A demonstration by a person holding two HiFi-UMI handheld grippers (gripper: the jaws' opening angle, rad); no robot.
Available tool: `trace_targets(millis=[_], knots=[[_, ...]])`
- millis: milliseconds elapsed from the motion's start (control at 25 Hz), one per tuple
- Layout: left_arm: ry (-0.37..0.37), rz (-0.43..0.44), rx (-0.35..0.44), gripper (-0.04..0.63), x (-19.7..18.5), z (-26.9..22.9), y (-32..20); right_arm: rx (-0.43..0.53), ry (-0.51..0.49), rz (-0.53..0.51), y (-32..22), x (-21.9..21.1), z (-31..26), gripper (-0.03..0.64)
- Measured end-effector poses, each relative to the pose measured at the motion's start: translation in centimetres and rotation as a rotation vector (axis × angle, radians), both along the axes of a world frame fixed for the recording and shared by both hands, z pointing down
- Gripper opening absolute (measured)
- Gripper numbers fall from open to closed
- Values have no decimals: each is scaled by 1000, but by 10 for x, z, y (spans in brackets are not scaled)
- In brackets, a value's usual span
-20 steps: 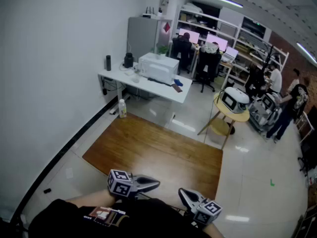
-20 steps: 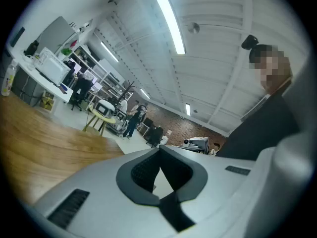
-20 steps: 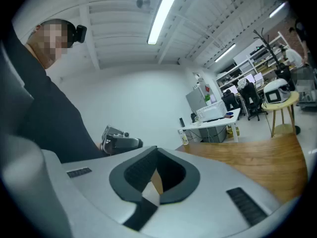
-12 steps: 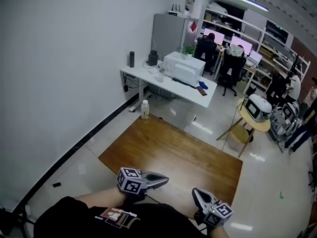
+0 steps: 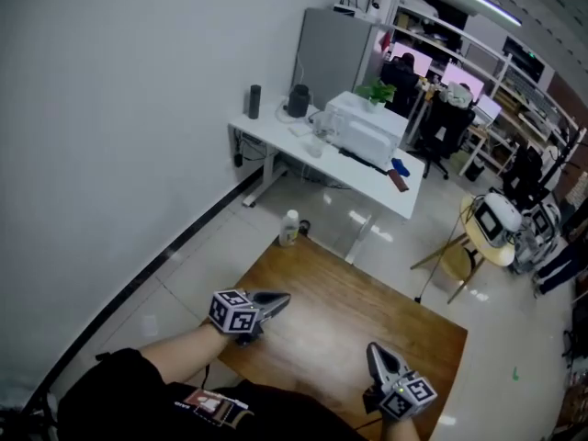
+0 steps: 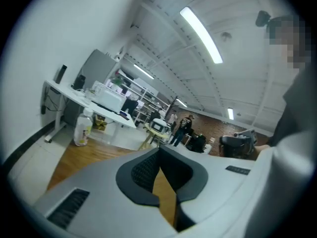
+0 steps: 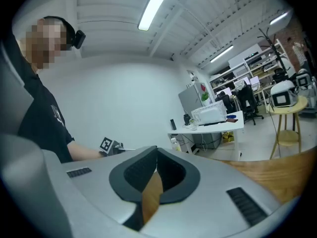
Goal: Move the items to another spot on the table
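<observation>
Nothing to move in sight yet on the wooden table (image 5: 367, 315): only a smooth, warm-brown rectangular top with a faint sheen, bare ahead of and between the two tools. Whereabouts of the items not to be told from these views. Left gripper (image 5: 276, 299) pushed out over the near left part of the wood, farther forward than a moment ago. Right gripper (image 5: 375, 356) drawn down toward the lower right, leaving the pair well apart instead of side by side. Both sets of matte grey jaws pressed together at the tips, ribbed black pads (image 6: 141, 171) meeting, with only wood grain visible through the slot behind them: closed on nothing. View itself swung round since the earlier frames, bringing the table's far edge nearer the centre. Just beyond that edge, a clear plastic bottle (image 5: 290, 228) with a pale label, upright on the glossy tiled floor. Farther back, against the plain wall, a white desk (image 5: 276, 138) carrying a boxy white appliance (image 5: 366, 129), a dark cylinder (image 5: 254, 101) and small clutter. Likely meaning: an approach and a search for the items, with the moving itself not begun.
</observation>
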State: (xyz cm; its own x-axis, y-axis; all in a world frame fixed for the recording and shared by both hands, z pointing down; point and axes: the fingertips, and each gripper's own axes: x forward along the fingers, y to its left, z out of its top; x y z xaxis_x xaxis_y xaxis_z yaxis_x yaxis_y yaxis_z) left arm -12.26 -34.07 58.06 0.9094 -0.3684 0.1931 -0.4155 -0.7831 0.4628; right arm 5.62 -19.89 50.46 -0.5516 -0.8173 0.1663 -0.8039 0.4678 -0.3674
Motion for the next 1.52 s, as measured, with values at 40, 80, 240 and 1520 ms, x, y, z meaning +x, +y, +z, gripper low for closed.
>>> trace_targets(millis=[40, 80, 240, 1520], knots=[[-19, -49, 2, -8, -7, 7, -23, 6, -2, -10, -12, -3, -1, -11], [-34, -100, 3, -8, -13, 13, -44, 12, 1, -21, -23, -4, -3, -11], [-86, -307, 6, -8, -21, 35, -121, 22, 11, -60, -63, 7, 4, -11], [-427, -532, 40, 356, 11, 181, -346, -138, -80, -7, -144, 47, 109, -11]])
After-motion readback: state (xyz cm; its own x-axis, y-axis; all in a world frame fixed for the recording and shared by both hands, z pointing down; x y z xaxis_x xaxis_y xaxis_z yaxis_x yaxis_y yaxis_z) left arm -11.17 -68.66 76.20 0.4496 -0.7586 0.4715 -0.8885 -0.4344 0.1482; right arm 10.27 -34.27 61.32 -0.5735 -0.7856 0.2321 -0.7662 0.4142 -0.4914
